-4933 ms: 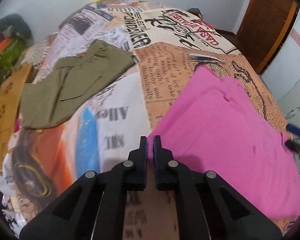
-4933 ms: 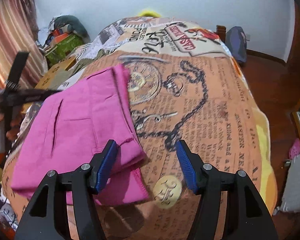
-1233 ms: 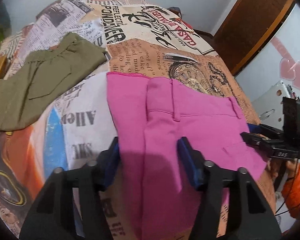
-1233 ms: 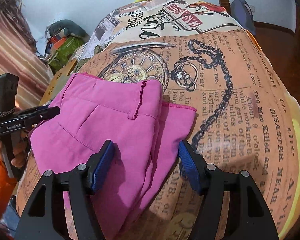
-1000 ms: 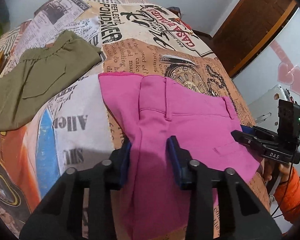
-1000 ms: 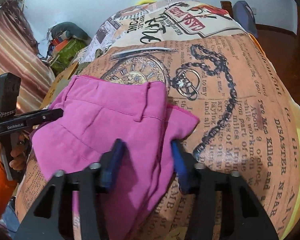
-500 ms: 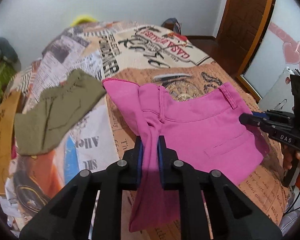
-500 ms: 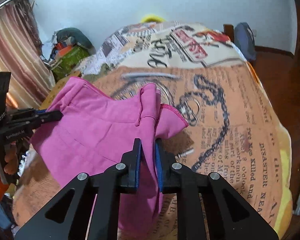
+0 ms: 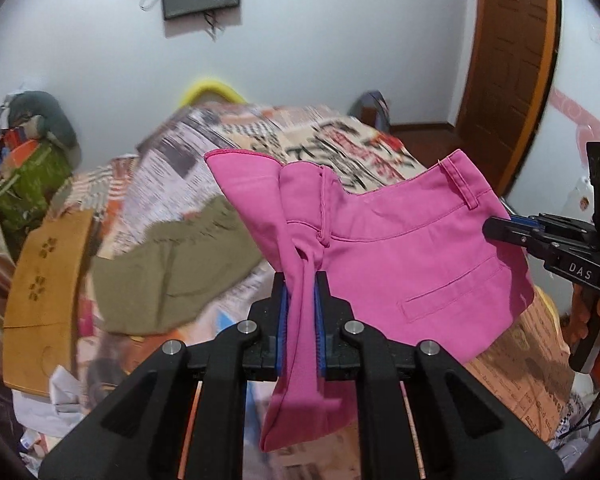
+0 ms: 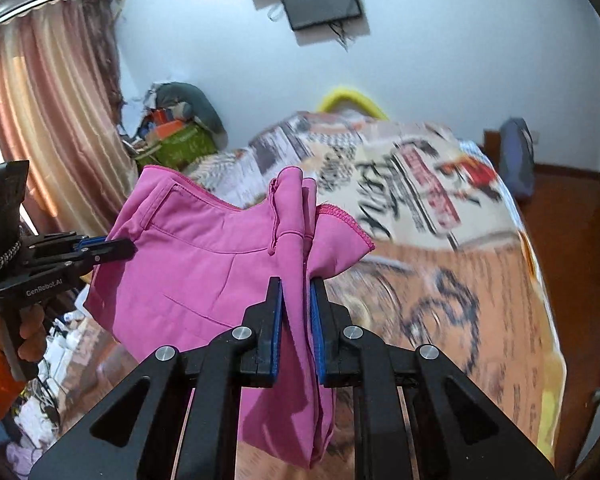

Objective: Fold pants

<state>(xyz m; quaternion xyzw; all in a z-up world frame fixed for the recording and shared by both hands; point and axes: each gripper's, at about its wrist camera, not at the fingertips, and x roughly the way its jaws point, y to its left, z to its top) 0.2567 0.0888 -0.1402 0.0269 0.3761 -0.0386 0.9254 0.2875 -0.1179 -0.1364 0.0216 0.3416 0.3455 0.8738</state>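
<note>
Both tongs are clamped on the pink pants (image 9: pixel 404 256), which hang in the air between them, clear of the bed (image 9: pixel 364 148) below. The left tongs (image 9: pixel 301 316) pinch a bunched fold of cloth near one end of the waistband; the right tongs (image 10: pixel 296 320) pinch a similar gather at the other end, so the folded bundle sags in a shallow arc from one to the other. This looks like the carrying stage: the pants seem already doubled over and are being lifted to be set down or folded once more. The next move, I'd judge, calls for keeping both grips level and lowering the bundle flat so the layers don't slide apart. Ahead of the left tongs, olive pants (image 9: pixel 172 272) lie on the bed, with a tan cardboard piece (image 9: pixel 40 292) further left; the landing spot should avoid both.
</note>
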